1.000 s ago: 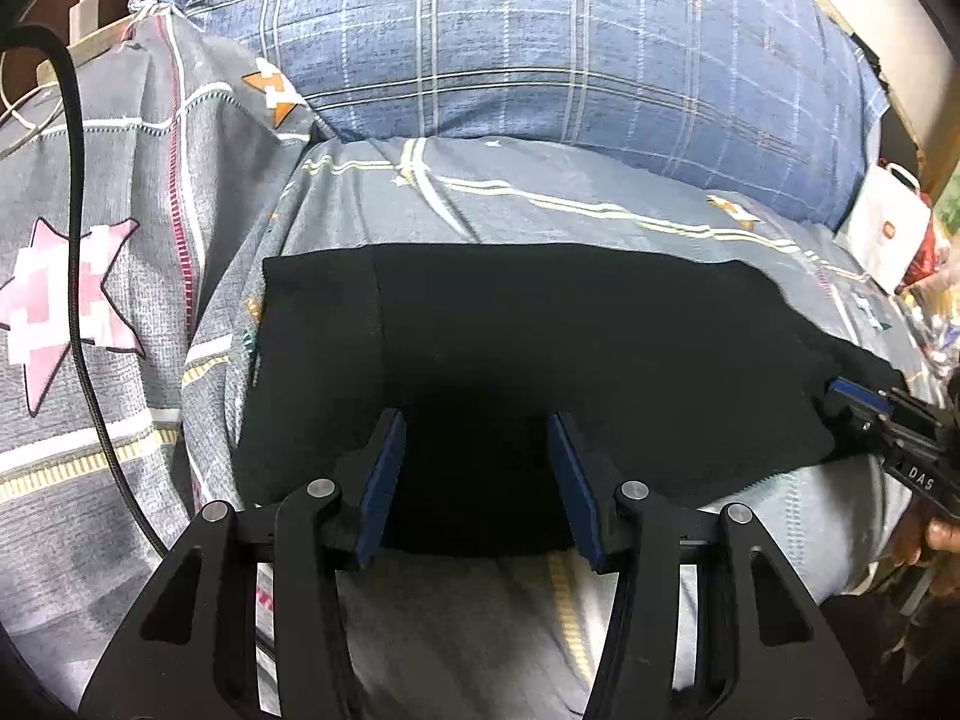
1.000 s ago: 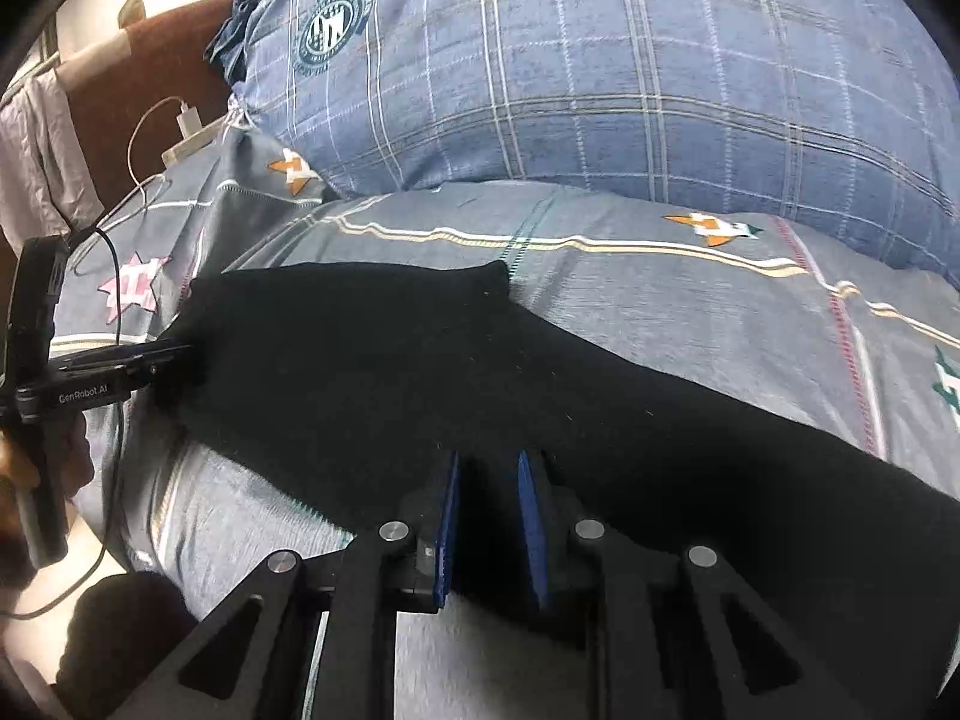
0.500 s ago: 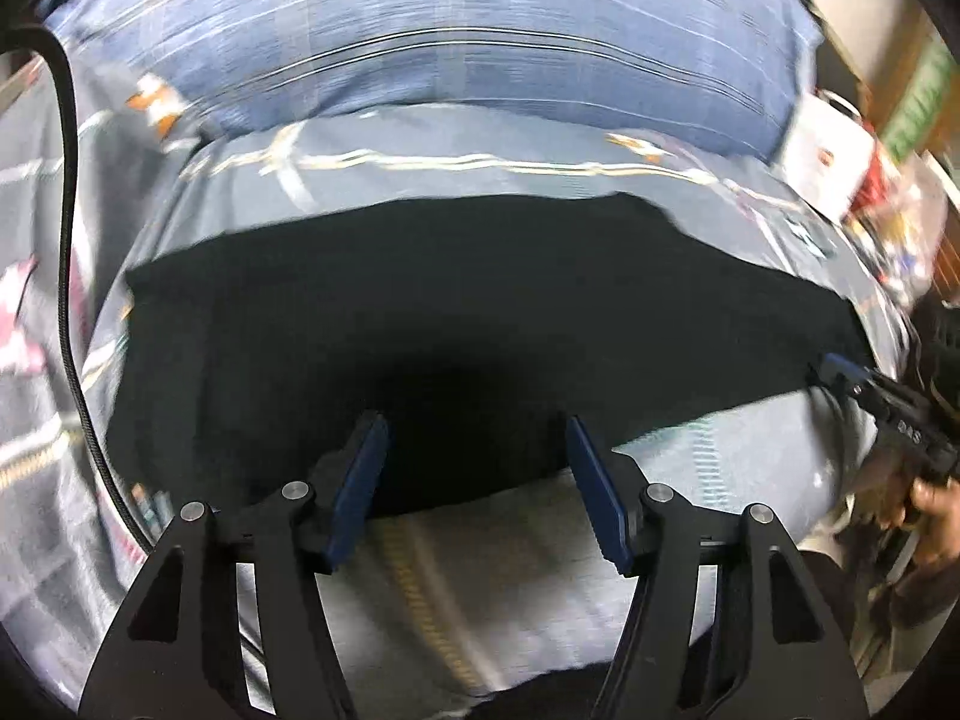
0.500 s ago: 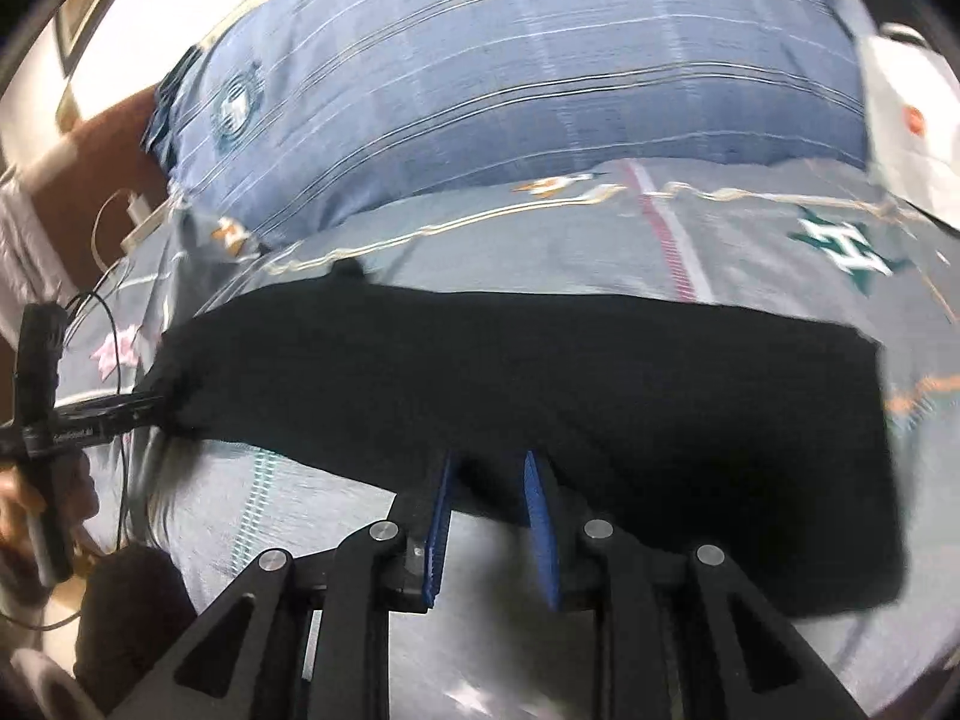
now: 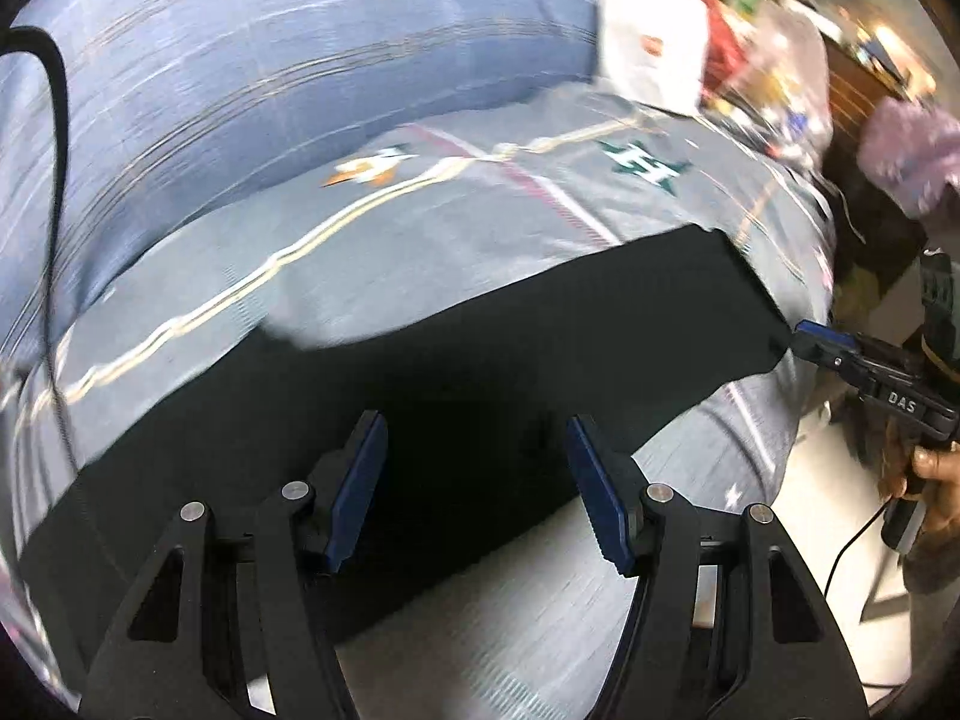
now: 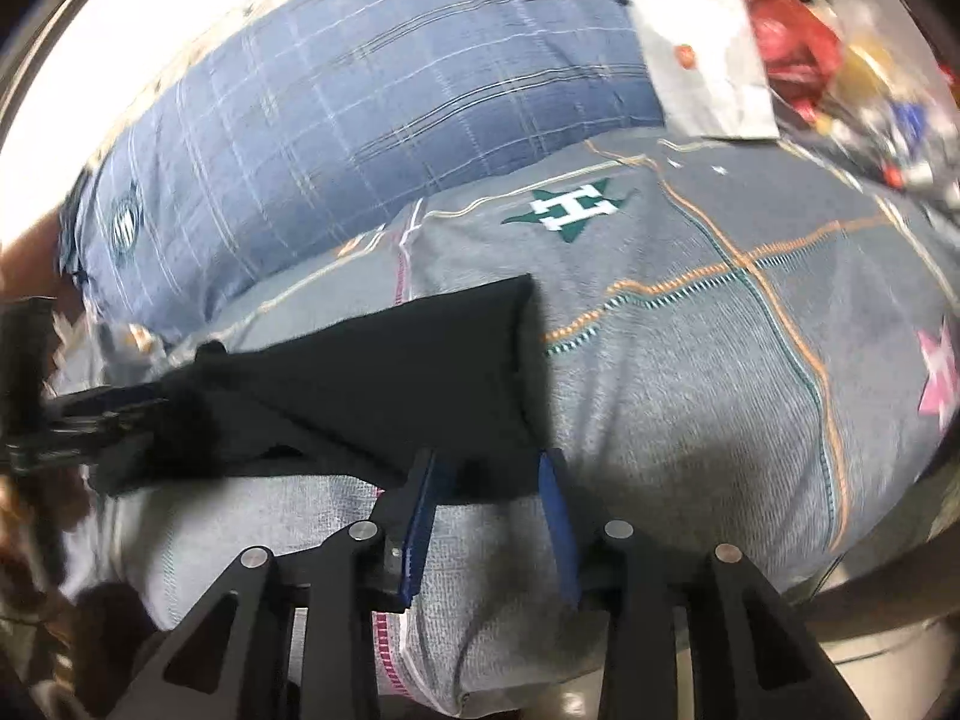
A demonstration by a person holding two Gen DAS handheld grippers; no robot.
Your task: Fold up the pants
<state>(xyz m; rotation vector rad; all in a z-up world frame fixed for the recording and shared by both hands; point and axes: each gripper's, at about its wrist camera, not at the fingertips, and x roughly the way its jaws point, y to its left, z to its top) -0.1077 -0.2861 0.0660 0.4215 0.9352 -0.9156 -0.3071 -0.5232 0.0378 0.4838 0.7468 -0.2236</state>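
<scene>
- One pair of black pants [image 5: 456, 354] lies in a long flat strip across our bed, near its front edge.
- In the right wrist view the pants [image 6: 384, 372] have one square end, and the other end is bunched up by the far tool.
- Our left gripper [image 5: 474, 480] is spread wide over the dark cloth, with nothing pinched between its blue pads.
- Our right gripper [image 6: 489, 510] is partly spread at the square end of the pants, and we cannot tell if the pads touch the cloth.
- We can read "DAS" on the right tool in the left wrist view.
- A green star with a white "H" [image 6: 570, 207] is on the grey bedsheet [image 6: 690, 390].
- A big blue checked pillow [image 6: 360, 96] sits behind the pants.
- A white bag [image 6: 705, 54] and blurry clutter sit at the far side.
</scene>
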